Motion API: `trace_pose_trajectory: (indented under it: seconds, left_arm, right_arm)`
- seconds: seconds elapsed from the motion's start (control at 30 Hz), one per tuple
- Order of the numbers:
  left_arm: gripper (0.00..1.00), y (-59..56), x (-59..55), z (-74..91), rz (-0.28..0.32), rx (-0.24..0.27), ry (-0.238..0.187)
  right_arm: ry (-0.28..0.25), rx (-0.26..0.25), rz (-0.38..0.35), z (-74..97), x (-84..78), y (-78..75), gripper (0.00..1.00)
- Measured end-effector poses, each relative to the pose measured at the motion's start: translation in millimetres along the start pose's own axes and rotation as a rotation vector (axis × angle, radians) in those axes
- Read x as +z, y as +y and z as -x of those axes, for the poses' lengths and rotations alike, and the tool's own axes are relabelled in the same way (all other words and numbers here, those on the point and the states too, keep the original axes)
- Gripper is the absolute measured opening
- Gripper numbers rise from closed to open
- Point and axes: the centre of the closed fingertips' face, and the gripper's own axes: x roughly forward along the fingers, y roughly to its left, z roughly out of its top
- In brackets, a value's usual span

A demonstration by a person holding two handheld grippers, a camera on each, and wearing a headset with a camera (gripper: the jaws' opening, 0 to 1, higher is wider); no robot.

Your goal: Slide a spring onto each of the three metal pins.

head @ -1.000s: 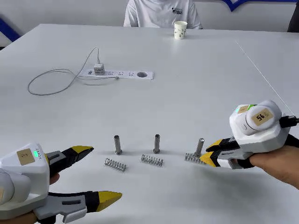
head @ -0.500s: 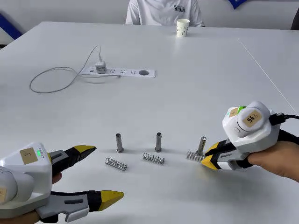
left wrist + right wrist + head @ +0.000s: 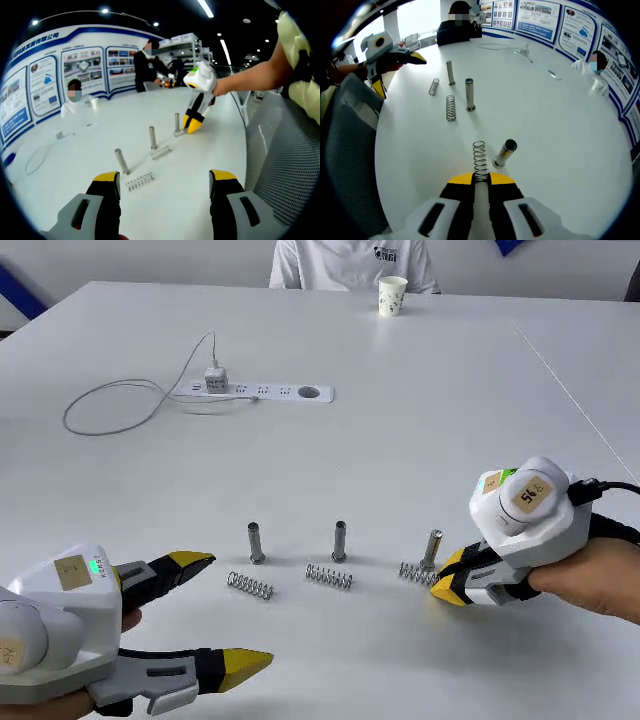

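Jaws of the right hand-held gripper [image 3: 480,179] have just pinched the end of the rightmost spring [image 3: 479,156] beside its pin [image 3: 504,153], ready for lifting; the left hand-held gripper [image 3: 165,176] hangs spread.

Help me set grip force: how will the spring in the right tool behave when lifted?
Likely light: the spring is thin open wire. Pinched at one end by the right tool, it may droop or flex.
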Motion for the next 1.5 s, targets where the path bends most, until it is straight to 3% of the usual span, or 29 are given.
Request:
trace_pose_trajectory:
  seconds: [0.3,0.63,1.1,1.5]
  left_arm:
    - [0.72,-7.9,4.7,-13.0,-0.028,-0.052,0.004]
    - [0.65,-22.6,9.3,-27.9,-0.066,-0.130,0.008]
    - [0.54,-37.8,31.1,-50.1,-0.104,-0.222,-0.020]
    - [0.41,-51.9,41.1,-59.2,-0.141,-0.285,-0.036]
  right_arm:
    - [-0.008,0.009,0.038,9.0,7.5,11.2,0.11]
    - [-0.030,0.048,0.110,21.6,28.3,35.8,0.11]
    - [-0.049,0.102,0.219,29.4,53.9,64.8,0.11]
    - [-0.072,0.146,0.303,31.1,68.3,84.0,0.11]
